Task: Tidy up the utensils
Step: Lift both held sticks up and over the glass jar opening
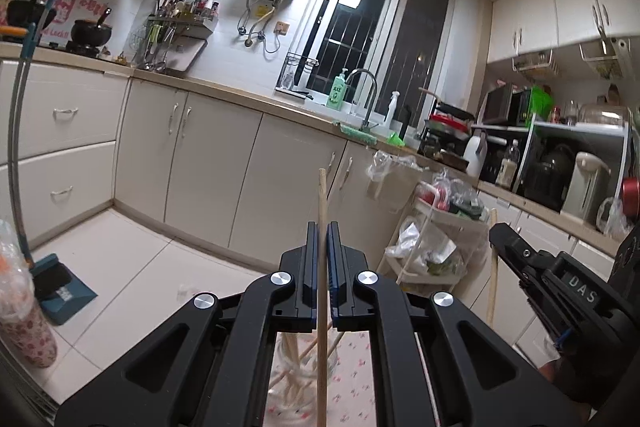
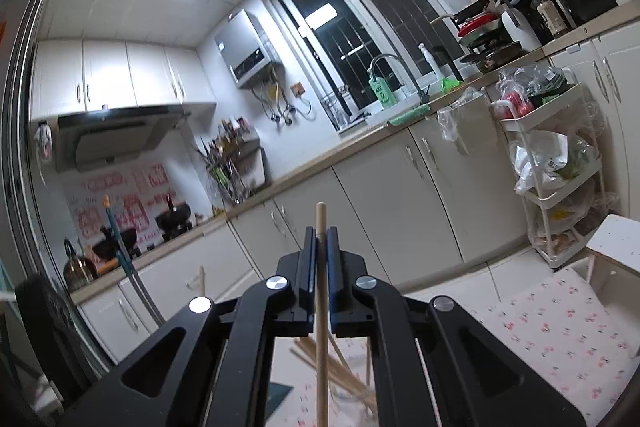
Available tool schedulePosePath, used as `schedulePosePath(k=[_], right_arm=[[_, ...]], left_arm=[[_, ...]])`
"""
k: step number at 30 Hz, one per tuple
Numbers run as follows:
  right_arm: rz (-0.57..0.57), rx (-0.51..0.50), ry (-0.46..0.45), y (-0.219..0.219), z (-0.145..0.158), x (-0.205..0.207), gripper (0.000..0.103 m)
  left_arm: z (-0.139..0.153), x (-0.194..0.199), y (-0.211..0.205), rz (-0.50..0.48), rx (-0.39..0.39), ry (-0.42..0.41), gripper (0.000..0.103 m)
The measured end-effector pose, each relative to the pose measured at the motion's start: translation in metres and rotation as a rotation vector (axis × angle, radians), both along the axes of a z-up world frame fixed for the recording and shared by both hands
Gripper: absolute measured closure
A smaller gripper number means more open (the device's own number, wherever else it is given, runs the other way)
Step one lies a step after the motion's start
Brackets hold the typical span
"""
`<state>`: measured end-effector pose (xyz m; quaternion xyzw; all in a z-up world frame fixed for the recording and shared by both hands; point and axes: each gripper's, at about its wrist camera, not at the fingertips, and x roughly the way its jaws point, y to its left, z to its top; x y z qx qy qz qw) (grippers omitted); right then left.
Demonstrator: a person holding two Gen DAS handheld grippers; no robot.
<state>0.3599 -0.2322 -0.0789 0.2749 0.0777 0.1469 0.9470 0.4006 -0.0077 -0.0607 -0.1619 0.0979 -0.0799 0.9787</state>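
**Each claw clamped on one wooden chopstick above the flowered cloth**

The left claw point(image 1: 323, 227) was closed on a wooden chopstick point(image 1: 321, 203), its two blue-edged pads pressed against the stick from either side. The stick stood nearly upright, its top poking above the pads and its lower length running down past the claw's frame. Below it, through the frame, a clear glass jar point(image 1: 298, 367) stood on a flowered cloth point(image 1: 356, 379) with several more chopsticks point(image 1: 316, 347) leaning inside it.

The right claw point(image 2: 321, 233) was likewise closed on a second chopstick point(image 2: 321, 327), held upright with its blunt end just above the pads. Beneath it a loose bundle of sticks point(image 2: 340, 367) lay fanned over the same cloth point(image 2: 560, 327); whether they sat in the jar could not be told from this view.

In the left view the right claw point(image 1: 496, 231) appeared towards the right edge, gripping its stick point(image 1: 491, 291).

Beyond stood cream kitchen cabinets point(image 1: 208, 155), a white trolley point(image 2: 556, 195) and a dark window point(image 1: 360, 39).
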Motion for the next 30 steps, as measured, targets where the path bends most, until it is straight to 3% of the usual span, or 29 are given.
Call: schedulePosePath(k=[7, 30], right_arm=[[-0.033, 0.033, -0.048, 0.009, 0.001, 0.027, 0.097], [-0.072, 0.043, -0.064, 0.017, -0.043, 0.093, 0.097]], left_arm=[[-0.001, 0.031, 0.001, 0.012, -0.073, -0.039, 0.099], [-0.057, 0.11, -0.011, 0.095, -0.091, -0.085, 0.099]])
